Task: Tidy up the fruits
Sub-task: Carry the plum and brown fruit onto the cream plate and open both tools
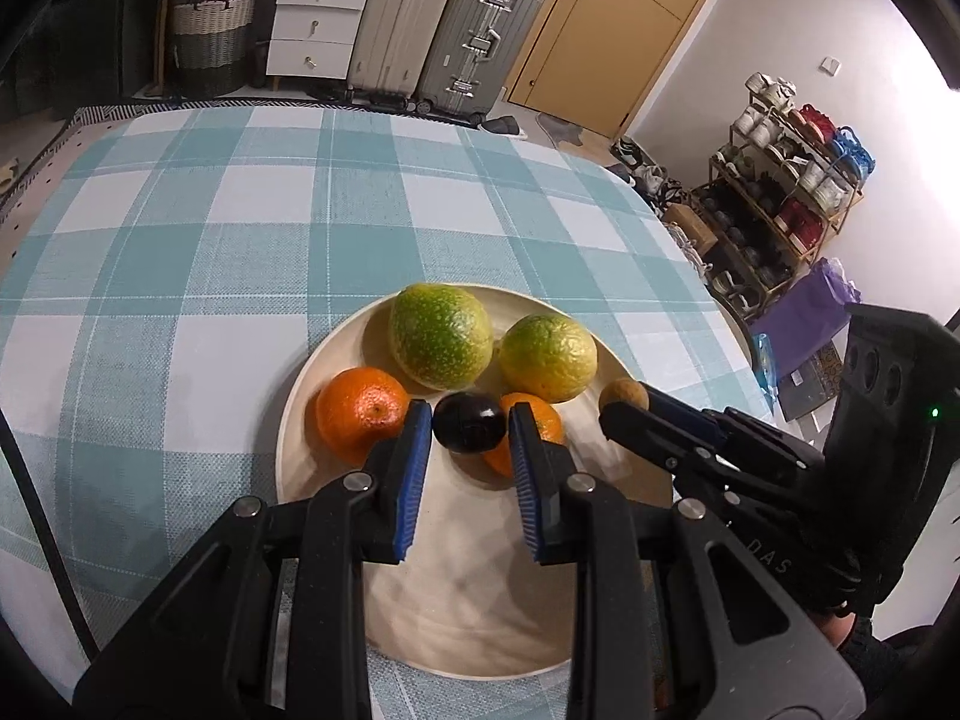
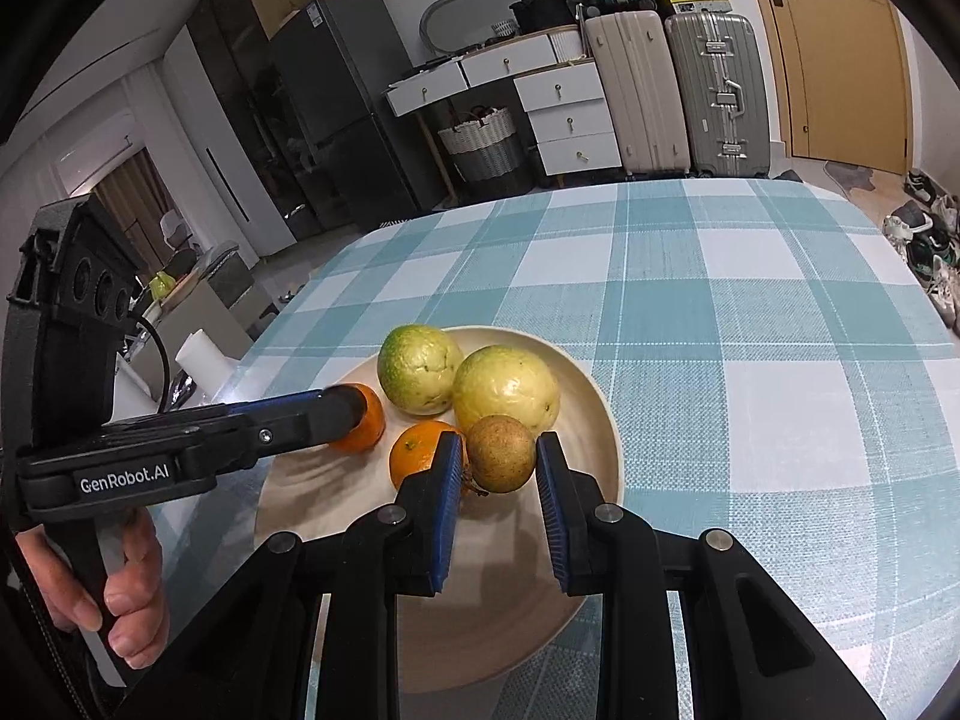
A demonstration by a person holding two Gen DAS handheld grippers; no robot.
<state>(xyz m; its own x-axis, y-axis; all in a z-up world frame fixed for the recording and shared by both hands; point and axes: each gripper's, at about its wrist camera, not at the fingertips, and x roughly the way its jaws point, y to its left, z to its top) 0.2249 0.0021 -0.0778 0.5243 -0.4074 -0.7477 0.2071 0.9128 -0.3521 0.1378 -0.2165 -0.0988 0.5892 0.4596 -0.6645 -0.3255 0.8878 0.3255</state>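
A cream plate [image 1: 480, 588] [image 2: 300, 498] on the checked tablecloth holds two green-yellow citrus fruits [image 1: 441, 336] [image 1: 549, 357] [image 2: 419, 367] [image 2: 506, 391], two oranges [image 1: 360, 411] [image 1: 543, 420] [image 2: 417, 457] [image 2: 371, 426], a dark plum [image 1: 469, 423] and a small brown fruit [image 1: 624, 395] [image 2: 501, 453]. My left gripper [image 1: 471, 420] is open with the plum between its fingertips, not squeezed. My right gripper [image 2: 499, 453] is open around the brown fruit; it also shows in the left wrist view [image 1: 624, 414]. The left gripper shows in the right wrist view [image 2: 348, 405] and hides the plum.
The checked tablecloth [image 1: 270, 228] covers the table beyond the plate. Suitcases [image 1: 474, 42], white drawers [image 1: 318, 18] and a basket [image 1: 213, 36] stand behind the far edge. A shoe rack [image 1: 780, 192] stands to the right. A paper roll [image 2: 204, 354] lies left of the table.
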